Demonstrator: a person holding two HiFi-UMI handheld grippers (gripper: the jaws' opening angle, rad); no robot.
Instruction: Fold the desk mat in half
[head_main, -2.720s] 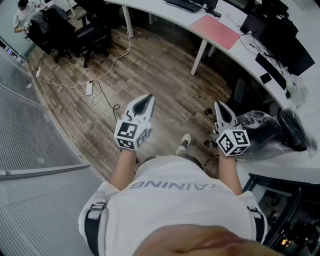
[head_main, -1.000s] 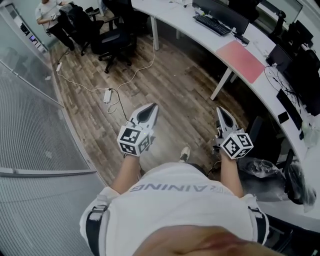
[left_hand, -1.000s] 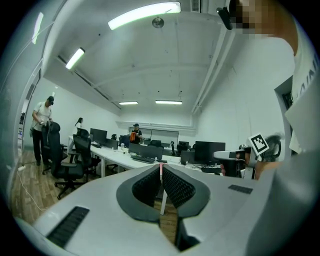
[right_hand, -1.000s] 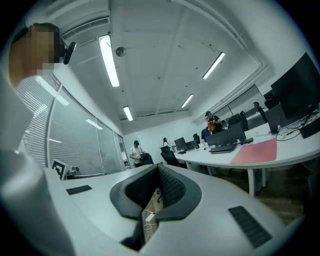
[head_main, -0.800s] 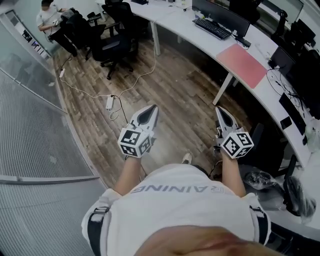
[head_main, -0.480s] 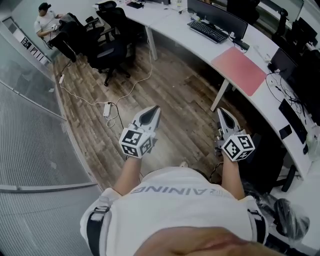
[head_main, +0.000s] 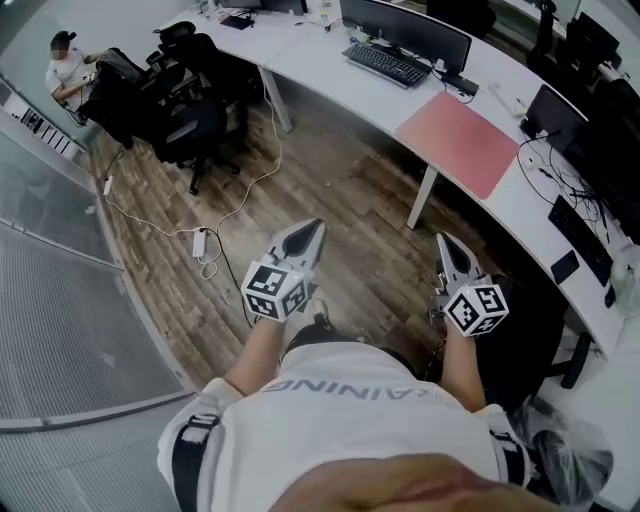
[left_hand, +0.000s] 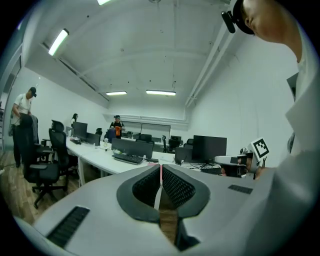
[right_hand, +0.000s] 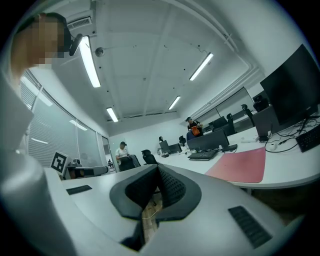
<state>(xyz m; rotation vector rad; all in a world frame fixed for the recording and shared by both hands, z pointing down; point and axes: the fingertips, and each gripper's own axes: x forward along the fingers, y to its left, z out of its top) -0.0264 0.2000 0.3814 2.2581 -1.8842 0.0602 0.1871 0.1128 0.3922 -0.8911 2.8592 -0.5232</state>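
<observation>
Pink desk mat (head_main: 455, 142): flat, unfolded, on the long curved white desk (head_main: 310, 55), close to the front edge, above a white desk leg (head_main: 421, 197); also in the right gripper view, ahead and to the right. Well apart from both grippers, touched by neither. Black keyboard (head_main: 385, 62) just past the mat's far-left corner, dark monitor (head_main: 405, 22) behind that. Left gripper (head_main: 314, 228): held out in front of the body over the wood floor (head_main: 330, 170), jaws pressed together, nothing between. Right gripper (head_main: 444, 242): alongside, jaws likewise closed tight and empty, pointed toward the desk. Black office chairs (head_main: 185, 115) clustered at the desk's far left end, a person (head_main: 68, 70) beyond them. White power strip (head_main: 199, 242) with cable on the floor, left of the left gripper.
</observation>
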